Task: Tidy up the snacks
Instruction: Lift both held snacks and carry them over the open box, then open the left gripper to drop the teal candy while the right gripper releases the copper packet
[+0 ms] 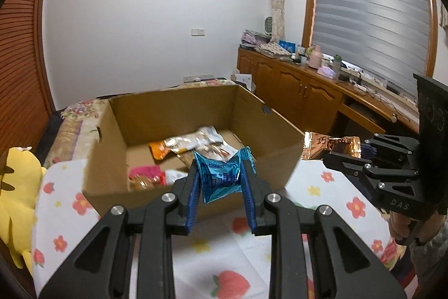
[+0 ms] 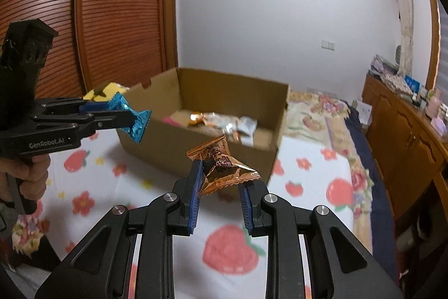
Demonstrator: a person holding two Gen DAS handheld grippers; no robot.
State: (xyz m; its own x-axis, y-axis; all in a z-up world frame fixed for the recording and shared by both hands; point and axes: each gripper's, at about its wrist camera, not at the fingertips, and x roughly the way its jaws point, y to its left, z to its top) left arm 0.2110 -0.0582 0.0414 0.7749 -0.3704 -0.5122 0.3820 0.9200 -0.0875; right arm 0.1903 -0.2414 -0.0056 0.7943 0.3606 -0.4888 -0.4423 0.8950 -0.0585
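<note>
Crinkly foil, light and slippery: the blue snack packet [image 1: 221,178] sits pinched in the left gripper [image 1: 219,181], the orange snack packet [image 2: 224,167] in the right gripper [image 2: 221,181], both near the cardboard box [image 1: 179,108], best gripped mid-body.

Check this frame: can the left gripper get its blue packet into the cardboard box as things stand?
Probably yes. The left gripper holds the blue packet just short of the cardboard box, whose top is open, and nothing stands between them.
</note>
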